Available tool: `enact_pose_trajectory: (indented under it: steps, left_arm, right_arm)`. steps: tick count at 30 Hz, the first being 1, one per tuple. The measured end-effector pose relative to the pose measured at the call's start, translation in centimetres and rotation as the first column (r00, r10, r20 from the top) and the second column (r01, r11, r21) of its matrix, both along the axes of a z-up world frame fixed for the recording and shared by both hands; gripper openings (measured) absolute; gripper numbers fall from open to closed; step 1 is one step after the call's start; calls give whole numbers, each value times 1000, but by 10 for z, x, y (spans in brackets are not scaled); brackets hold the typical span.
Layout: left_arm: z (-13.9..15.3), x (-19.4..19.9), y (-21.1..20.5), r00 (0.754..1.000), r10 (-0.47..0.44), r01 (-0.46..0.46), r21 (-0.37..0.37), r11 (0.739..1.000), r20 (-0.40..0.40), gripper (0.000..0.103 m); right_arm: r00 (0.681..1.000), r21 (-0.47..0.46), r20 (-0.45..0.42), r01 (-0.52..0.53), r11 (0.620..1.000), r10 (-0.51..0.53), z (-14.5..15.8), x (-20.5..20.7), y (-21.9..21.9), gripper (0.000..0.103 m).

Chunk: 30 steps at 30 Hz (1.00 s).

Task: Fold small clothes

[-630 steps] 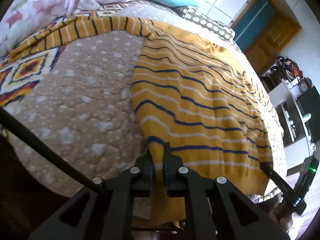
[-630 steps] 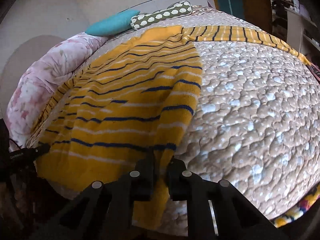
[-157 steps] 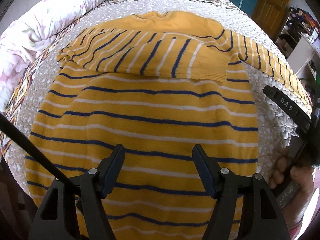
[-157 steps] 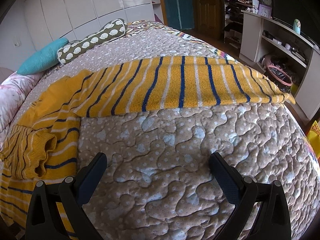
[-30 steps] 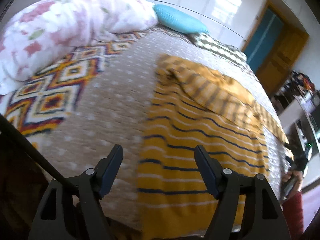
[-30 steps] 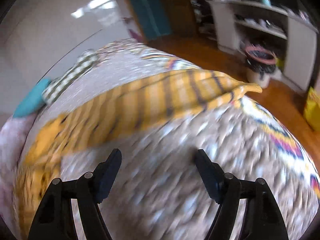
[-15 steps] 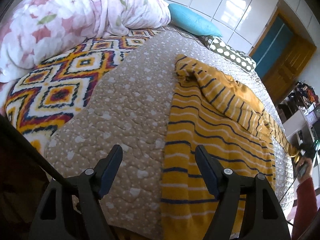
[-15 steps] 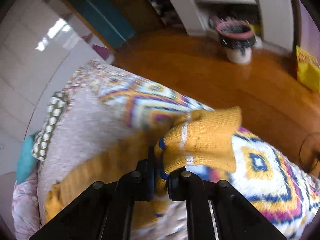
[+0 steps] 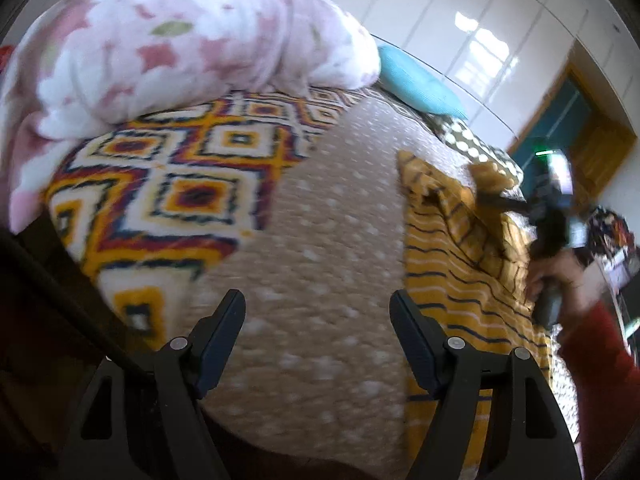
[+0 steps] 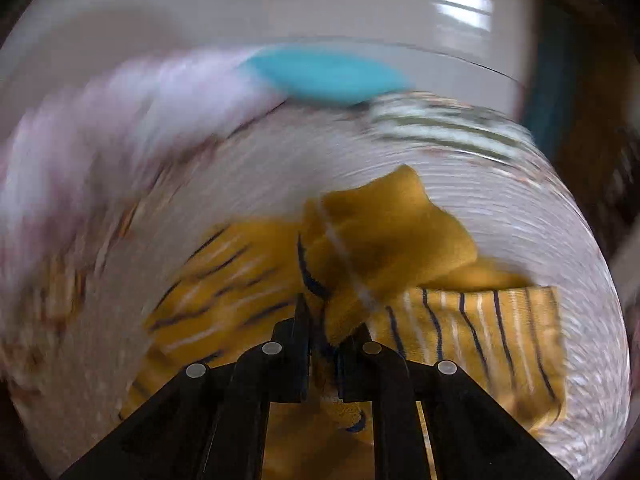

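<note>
On the quilted bed (image 9: 320, 240), a striped sweater (image 9: 460, 280) lies.

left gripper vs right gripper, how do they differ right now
The left gripper is open with nothing between its fingers; the right gripper is shut on the sweater's sleeve cuff. The left gripper is above bare quilt beside the striped yellow sweater; the right gripper is over the sweater, carrying the cuff. Both are black, two-fingered and hand-held.
</note>
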<state>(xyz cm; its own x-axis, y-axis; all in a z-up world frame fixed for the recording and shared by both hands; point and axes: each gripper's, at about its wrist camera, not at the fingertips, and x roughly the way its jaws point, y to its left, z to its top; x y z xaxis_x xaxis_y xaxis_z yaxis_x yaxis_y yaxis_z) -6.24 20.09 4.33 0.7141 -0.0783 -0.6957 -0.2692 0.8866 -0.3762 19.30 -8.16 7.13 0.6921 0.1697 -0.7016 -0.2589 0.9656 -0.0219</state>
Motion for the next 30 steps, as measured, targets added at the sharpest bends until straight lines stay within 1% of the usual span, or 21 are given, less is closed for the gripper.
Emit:
enact_pose_trajectory:
  steps: [1,2,4,5,7,8,9,10,11,13,15,17,19,20,22,23,24,25,26,29,30]
  left_arm:
    - [0,-2,4,1000,7,-7,-2,1000,1,73]
    - [-1,-6,9,1000,16,-16,-3,1000,4,73]
    - [-2,-11,18,1000,27,-27,-2,1000,12,73]
    - [-2,-12,20,1000,29,-29,-2,1000,13,73]
    - [-4,-12,21,1000,24,-24,-4,1000,14,73]
    - [-4,-12,20,1000,21,-21,-4,1000,15,73]
    - [-3,-12,18,1000,15,-15,-4,1000,17,73]
    - [-1,-12,15,1000,5,-5,-6,1000,21,73]
    - [-1,-12,13,1000,-1,1,-5,1000,22,73]
    - [1,-12,6,1000,-20,20,2,1000,19,74]
    - [0,-11,0,999,-35,35,9,999,9,74]
    - [-1,-8,-7,999,-53,53,4,999,1,75]
    - [-3,-4,-16,997,-79,79,-5,997,-9,75]
    - [-4,-1,-20,995,-94,94,-12,995,-13,75]
    - [-8,7,-32,991,-133,132,-31,991,-27,75]
    - [-10,11,-38,988,-152,151,-37,988,-31,75]
    - [-11,17,-48,983,-181,180,-42,983,-34,75]
    - [-12,21,-55,979,-202,200,-44,979,-35,75]
    - [-14,25,-63,973,-227,225,-47,973,-36,75]
    - [-21,40,-87,955,-291,287,-58,956,-53,75]
    - [-24,44,-96,949,-308,305,-61,951,-65,75]
  right_arm:
    - [998,-96,-26,-65,993,63,-20,-1,43,11]
    - [995,-177,-37,-98,979,93,-35,-2,70,14]
    - [990,-322,-20,-139,936,140,-56,-11,109,16]
    - [987,-407,10,-144,902,162,-65,-21,126,16]
    - [981,-465,32,-155,872,191,-68,-30,138,16]
    - [976,-458,36,-173,872,213,-62,-36,142,21]
    - [972,-426,28,-200,882,234,-56,-39,144,39]
    - [967,-385,23,-225,895,253,-49,-44,145,46]
    - [963,-350,36,-238,906,267,-41,-52,142,52]
    - [959,-313,61,-244,918,275,-27,-74,136,54]
    - [962,-261,55,-246,933,269,-18,-87,114,54]
    - [972,-214,53,-213,953,229,-14,-97,86,54]
    - [988,-160,41,-141,977,150,-14,-110,40,56]
    - [996,-130,33,-79,988,83,-16,-114,7,59]
    - [1000,-90,18,21,996,-20,-20,-128,-42,64]
    - [996,-73,9,88,993,-88,-25,-137,-73,65]
    - [989,-62,0,146,987,-146,-29,-144,-98,66]
    - [976,-45,-18,217,975,-218,-36,-154,-127,67]
    - [963,-24,-36,265,964,-266,-42,-163,-148,68]
    - [927,43,-95,368,929,-363,-60,-188,-196,69]
    - [920,56,-113,384,922,-376,-66,-194,-204,69]
